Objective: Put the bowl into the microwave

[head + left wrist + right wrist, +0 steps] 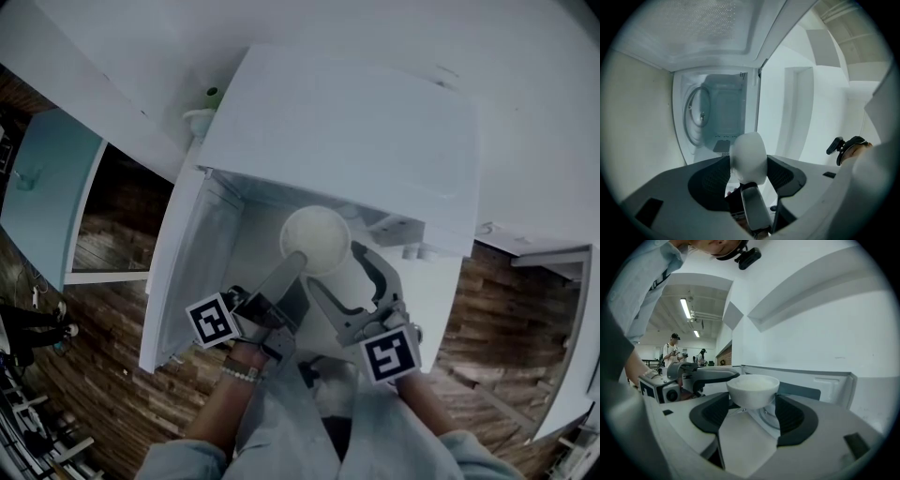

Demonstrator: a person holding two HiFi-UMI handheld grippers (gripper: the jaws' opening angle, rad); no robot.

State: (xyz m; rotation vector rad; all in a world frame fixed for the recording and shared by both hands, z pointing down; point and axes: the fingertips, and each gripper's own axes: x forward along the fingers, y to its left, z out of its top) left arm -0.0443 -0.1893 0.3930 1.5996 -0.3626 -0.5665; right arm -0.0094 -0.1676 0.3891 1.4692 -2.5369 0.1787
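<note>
One microwave (356, 122), one bowl (316, 239), two grippers and one open door (187, 272), seen from above. The white bowl sits at the centre of the head view, at the mouth of the microwave, just under the front edge of its top. Whether it rests on the oven floor cannot be told.

The left gripper (295, 262) reaches in from 7 o'clock of the bowl, its jaws closed on the bowl's rim. The right gripper (335, 264) sits at 5 o'clock, its jaws spread wide to either side of the bowl with clear gaps and no contact.

The door hangs open at 9 o'clock of the opening, leaving the front free. The oven's top overhangs at 12 o'clock. Both grippers share the narrow opening, close side by side.

Only the left gripper view looks into the cavity (722, 112): pale walls, a round turntable (696, 115) and open room behind the bowl, which appears edge-on because the gripper is rolled. Only the right gripper view shows the bowl upright between the open pads, the left gripper clamped on its rim at 9 o'clock, and two people (672, 350) standing far off under ceiling lights (686, 308).
</note>
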